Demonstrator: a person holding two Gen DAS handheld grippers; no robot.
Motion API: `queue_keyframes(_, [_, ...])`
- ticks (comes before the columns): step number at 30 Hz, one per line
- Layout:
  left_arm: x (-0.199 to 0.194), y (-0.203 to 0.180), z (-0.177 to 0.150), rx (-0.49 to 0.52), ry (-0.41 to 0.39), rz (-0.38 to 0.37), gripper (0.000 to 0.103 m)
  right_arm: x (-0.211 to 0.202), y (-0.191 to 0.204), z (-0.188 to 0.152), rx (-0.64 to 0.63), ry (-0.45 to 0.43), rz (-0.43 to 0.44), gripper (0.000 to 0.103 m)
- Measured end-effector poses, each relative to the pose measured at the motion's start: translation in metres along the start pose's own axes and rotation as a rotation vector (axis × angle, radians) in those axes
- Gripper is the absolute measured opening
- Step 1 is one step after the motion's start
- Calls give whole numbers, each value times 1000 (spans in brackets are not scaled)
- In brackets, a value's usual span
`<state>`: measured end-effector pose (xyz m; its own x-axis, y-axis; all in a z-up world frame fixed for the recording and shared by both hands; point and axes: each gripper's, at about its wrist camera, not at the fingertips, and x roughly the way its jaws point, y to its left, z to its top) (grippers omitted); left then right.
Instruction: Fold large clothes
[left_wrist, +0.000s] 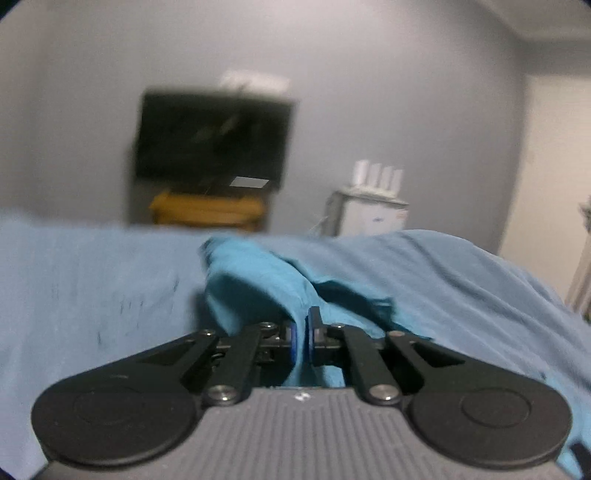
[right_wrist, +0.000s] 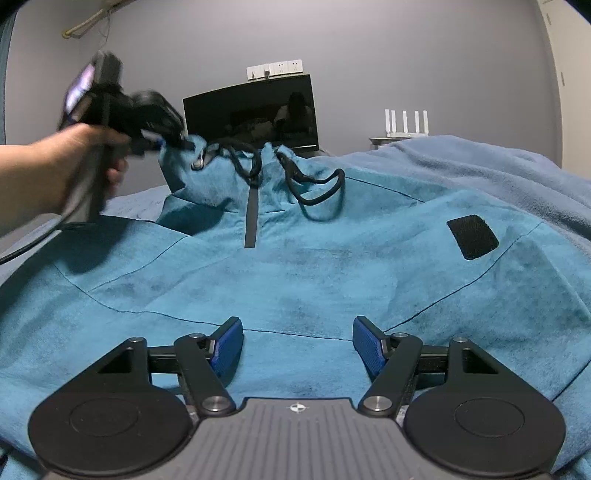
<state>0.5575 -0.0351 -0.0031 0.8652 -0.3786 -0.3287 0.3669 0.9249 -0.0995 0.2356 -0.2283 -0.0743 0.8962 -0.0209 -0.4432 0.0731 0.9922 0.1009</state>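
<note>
Left gripper (right_wrist: 166, 142) has its jaws clamped on the hood edge of the teal jacket (right_wrist: 295, 280), lifting it at the bed's far side. The jacket lies spread over the blue blanket (right_wrist: 498, 170). Right gripper (right_wrist: 297, 347) hovers over its front, jaws wide, holding nothing.

A hooded jacket (right_wrist: 295, 280) lies spread front-up across the bed (right_wrist: 498, 173), its hood (right_wrist: 192, 166) and drawcords (right_wrist: 317, 188) toward the far edge, its zip (right_wrist: 250, 218) running down the middle. A patch (right_wrist: 472, 236) sits on the jacket's right side. The left gripper (right_wrist: 166, 142), held in a hand (right_wrist: 74, 158), meets the hood at the jacket's far left; the right gripper (right_wrist: 297, 347) stands over the near hem. Beyond the bed's far edge, a monitor (right_wrist: 255, 114) stands against the wall (right_wrist: 406, 55), wall sockets (right_wrist: 275, 68) above it, a router (right_wrist: 406, 123) to its right.
</note>
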Motion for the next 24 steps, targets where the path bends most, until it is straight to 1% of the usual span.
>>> queue_keyframes(2, [-25, -20, 3, 129, -39, -48, 0, 1, -3, 0, 14, 10, 7, 69])
queue_keyframes(4, [-50, -45, -2, 284, -70, -88, 0, 0, -4, -1, 27, 12, 9, 69])
queue_keyframes(5, [-64, -58, -8, 382, -86, -102, 0, 0, -5, -1, 34, 14, 10, 69])
queue_keyframes(7, [-90, -78, -26, 543, -106, -138, 0, -1, -4, 0, 38, 19, 7, 69])
queue_keyframes(10, [-123, -95, -61, 689, -84, -170, 0, -7, -5, 3, 58, 28, 8, 68])
queue_keyframes(11, [-131, -97, -73, 717, -66, -178, 0, -7, -7, 6, 68, 30, 8, 68])
queue_keyframes(12, [-137, -95, -83, 718, -42, -175, 0, -9, -8, 8, 80, 31, 8, 68])
queue_keyframes(13, [-141, -89, -89, 688, -11, -176, 0, -10, -10, 9, 88, 34, 10, 68])
queue_keyframes(14, [-143, -82, -93, 637, 25, -180, 0, -10, -11, 9, 91, 37, 11, 67])
queue_keyframes(16, [-148, -65, -96, 497, 70, -180, 2, -9, -13, 6, 83, 41, 11, 67])
queue_keyframes(18, [-143, -46, -92, 341, 127, -175, 19, -8, -15, 2, 77, 41, 13, 67])
queue_keyframes(19, [-140, -37, -90, 260, 141, -181, 41, -7, -14, 1, 71, 41, 12, 67])
queue_keyframes(20, [-138, -24, -89, 164, 149, -195, 55, -7, -14, 1, 65, 40, 9, 67])
queue_keyframes(21, [-140, -13, -88, 73, 145, -213, 60, -6, -13, 1, 61, 40, 8, 67])
queue_keyframes(22, [-135, -2, -83, -21, 146, -219, 68, -5, -13, 2, 56, 41, 5, 67])
queue_keyframes(23, [-129, 7, -77, -104, 146, -222, 72, -4, -12, 2, 52, 42, 4, 68])
queue_keyframes(24, [-125, 16, -72, -175, 142, -225, 73, -3, -11, 1, 48, 43, 3, 69])
